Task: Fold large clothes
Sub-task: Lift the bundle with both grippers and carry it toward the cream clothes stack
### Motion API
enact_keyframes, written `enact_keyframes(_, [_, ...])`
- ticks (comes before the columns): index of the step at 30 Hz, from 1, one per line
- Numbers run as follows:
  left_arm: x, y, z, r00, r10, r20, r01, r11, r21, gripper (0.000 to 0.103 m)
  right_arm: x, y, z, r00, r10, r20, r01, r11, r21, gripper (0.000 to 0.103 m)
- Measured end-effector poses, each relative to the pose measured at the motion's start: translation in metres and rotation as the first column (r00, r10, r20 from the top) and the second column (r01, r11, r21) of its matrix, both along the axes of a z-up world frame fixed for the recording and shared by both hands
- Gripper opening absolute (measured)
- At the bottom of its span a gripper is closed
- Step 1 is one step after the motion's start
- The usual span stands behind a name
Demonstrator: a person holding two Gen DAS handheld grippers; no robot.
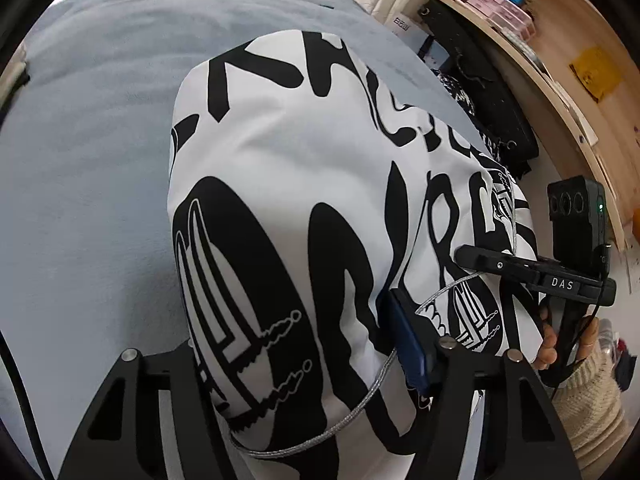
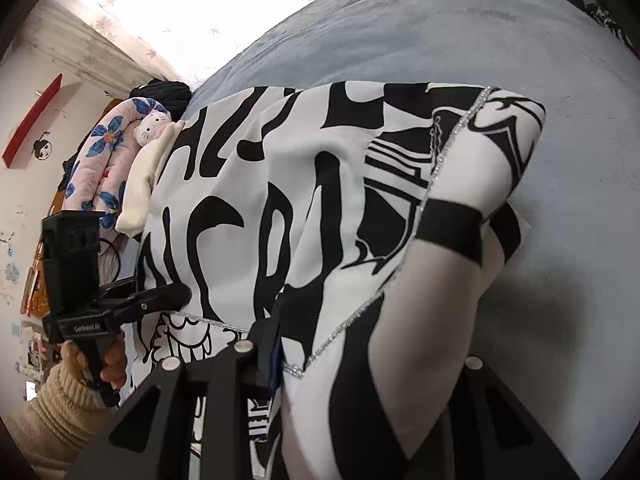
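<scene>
A large white garment with bold black lettering and a silver trim cord (image 1: pixel 304 152) (image 2: pixel 280 184) lies on a grey-blue bed cover (image 1: pixel 92 168) (image 2: pixel 460 36). Its near edge is lifted into a hump. My left gripper (image 1: pixel 288 328) has this near edge bunched between its fingers, the blue pad (image 1: pixel 404 340) pressing on the cloth and the other finger covered by it. In the right wrist view it (image 2: pixel 180 294) pinches the garment's left edge. My right gripper (image 2: pixel 372 340) is shut on a fold, one finger hidden under the fabric. The left wrist view shows it (image 1: pixel 464 254) on the garment's right edge.
A wooden shelf unit (image 1: pixel 560 80) and a black bag (image 1: pixel 488 112) stand beside the bed. A floral blanket (image 2: pixel 96 148), a cat plush (image 2: pixel 150 128) and a cream cloth (image 2: pixel 144 184) lie at the bed's far-left side. Cream knit sleeves (image 1: pixel 592 396) (image 2: pixel 60 412) cover the person's wrists.
</scene>
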State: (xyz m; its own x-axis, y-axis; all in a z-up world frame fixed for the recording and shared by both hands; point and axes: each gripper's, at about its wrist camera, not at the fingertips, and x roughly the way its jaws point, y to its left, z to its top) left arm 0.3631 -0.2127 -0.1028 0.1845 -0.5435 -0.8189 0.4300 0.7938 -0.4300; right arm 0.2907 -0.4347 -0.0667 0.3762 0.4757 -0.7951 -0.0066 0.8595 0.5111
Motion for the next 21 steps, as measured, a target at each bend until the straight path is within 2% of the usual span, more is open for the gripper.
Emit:
enact_keyframes(4, [-0.009, 0.017, 0.011, 1.0, 0.0, -0.009, 0.0, 1.0, 0.013, 0.062, -0.015, 0.026, 0.01, 1.0, 0.015, -0.002, -0.015, 1.0, -0.026, 0.029])
enact_keyframes(13, [-0.034, 0.087, 0.045, 1.0, 0.028, 0.005, -0.028, 0.999, 0.04, 0.062, -0.046, 0.11, 0.031, 1.0, 0.003, -0.002, -0.003, 0.999, 0.047, 0.029])
enact_keyframes(21, [-0.037, 0.193, 0.08, 0.994, 0.112, 0.016, -0.113, 0.993, 0.028, 0.062, -0.032, 0.213, 0.062, 0.997, 0.074, 0.025, -0.075, 0.995, 0.064, 0.029])
